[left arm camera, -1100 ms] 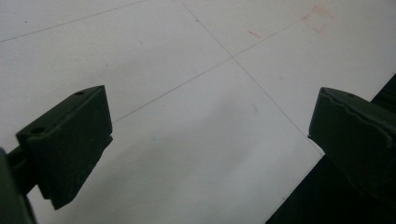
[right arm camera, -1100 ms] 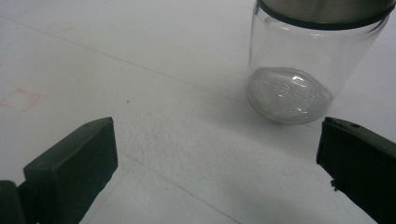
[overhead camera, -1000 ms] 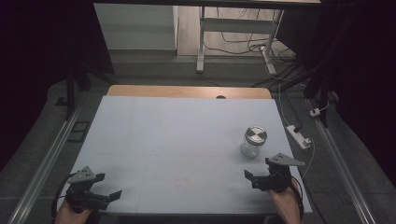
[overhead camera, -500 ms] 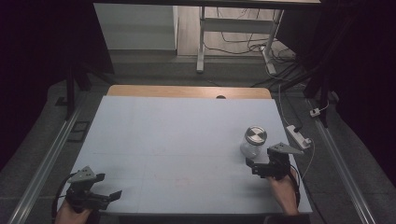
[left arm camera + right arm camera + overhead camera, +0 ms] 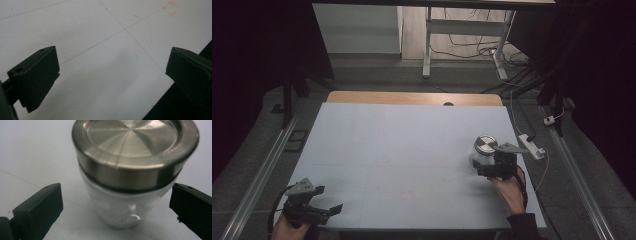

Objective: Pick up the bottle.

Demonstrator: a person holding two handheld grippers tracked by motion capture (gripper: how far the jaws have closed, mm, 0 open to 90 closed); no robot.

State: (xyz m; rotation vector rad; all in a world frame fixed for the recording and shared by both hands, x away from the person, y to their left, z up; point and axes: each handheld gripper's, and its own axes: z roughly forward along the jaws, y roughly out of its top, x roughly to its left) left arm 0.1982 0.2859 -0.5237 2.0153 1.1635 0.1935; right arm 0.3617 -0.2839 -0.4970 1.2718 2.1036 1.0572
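Quick count: one table [image 5: 402, 150], and one glass jar [image 5: 482, 152] on it at about 3 o'clock, with one metal lid [image 5: 135, 150]. Two hand-held grippers total, the left hand-held gripper [image 5: 319, 212] at 7 o'clock and the right hand-held gripper [image 5: 486, 169] at 4. One white power strip [image 5: 532, 145] lies past the table's right edge.

Place: a lab or test room.
Table [image 5: 407, 150]: bare white sheet ruled with thin lines.
Beyond the table: loose cables [image 5: 472, 45] on the floor.
Beside the table: floor rails [image 5: 257, 175], power strip [image 5: 532, 146].
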